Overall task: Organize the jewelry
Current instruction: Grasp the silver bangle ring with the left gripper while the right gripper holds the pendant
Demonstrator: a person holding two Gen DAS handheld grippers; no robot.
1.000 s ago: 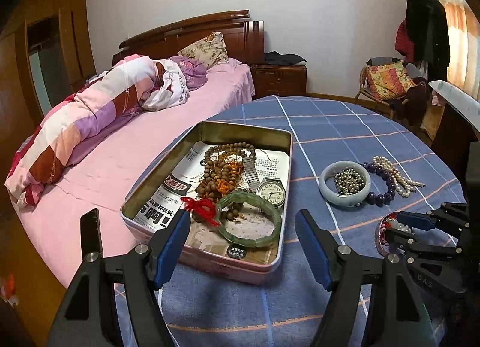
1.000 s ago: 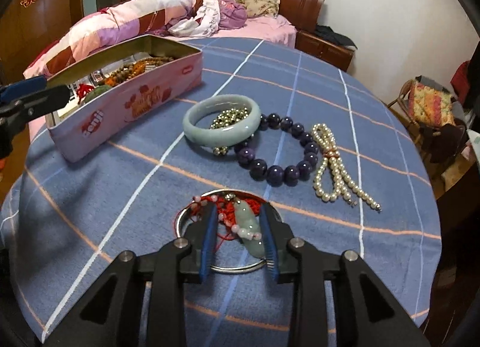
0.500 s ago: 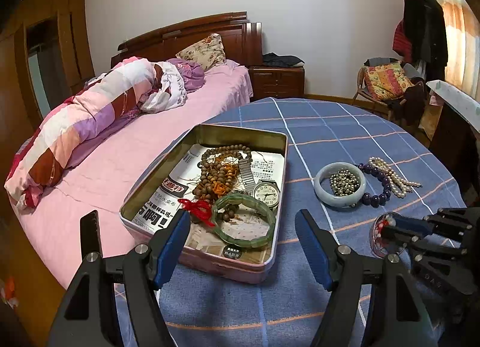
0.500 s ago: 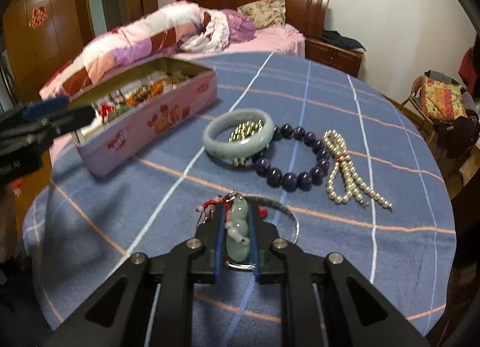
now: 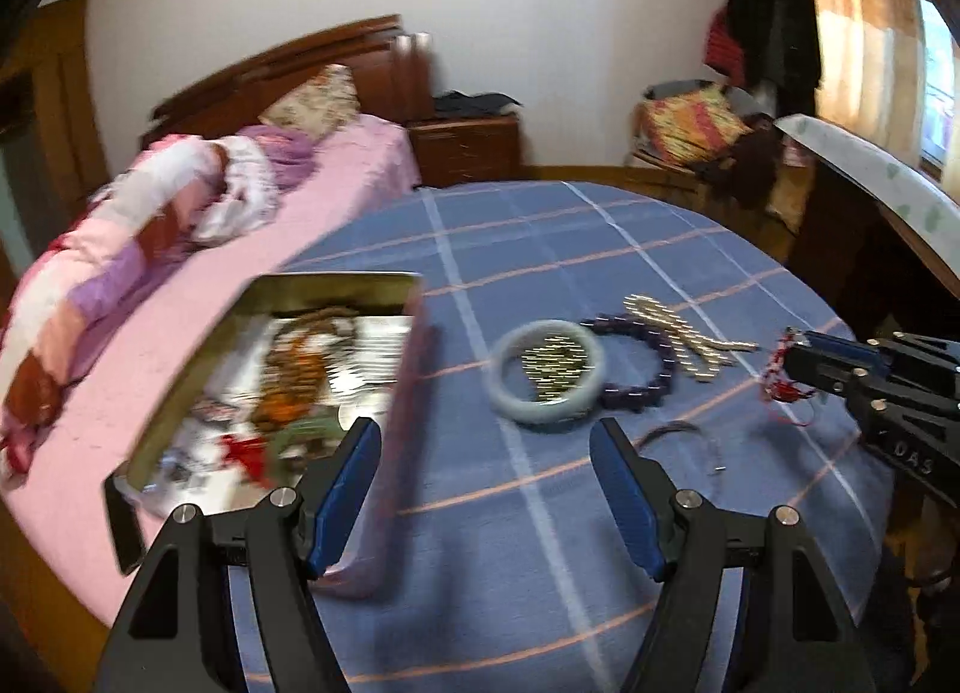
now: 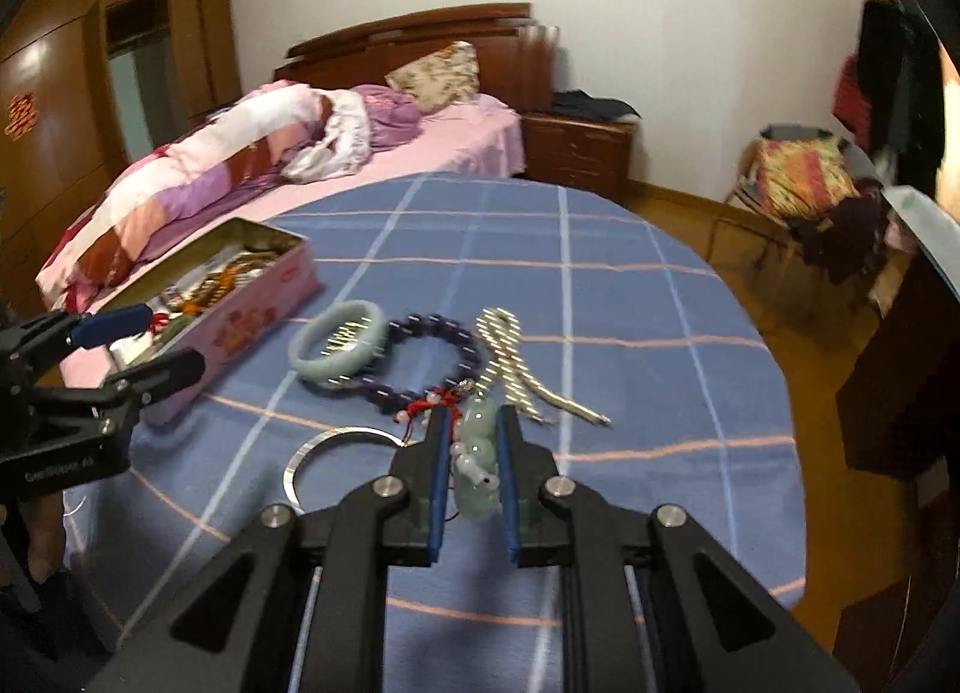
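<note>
Jade pendant (image 6: 477, 462) on its red cord now hangs clamped between the closed jaws of the right gripper (image 6: 474, 453), lifted off the silver bangle (image 6: 336, 453) it lay on a second ago, so it seems ready to go to the pink tin (image 6: 240, 309). Left gripper (image 5: 486, 489) waits with jaws wide open beside that tin; farther off, the pale bangle (image 6: 336, 348), purple beads (image 6: 432, 369) and pearls (image 6: 516, 369) remain on the blue cloth (image 6: 600, 303), and the tin's lettering is too blurred to read.

L claw (image 5: 483, 489) open betw tin (image 5: 414, 393) & jade bangle (image 5: 543, 378); view blurred.
</note>
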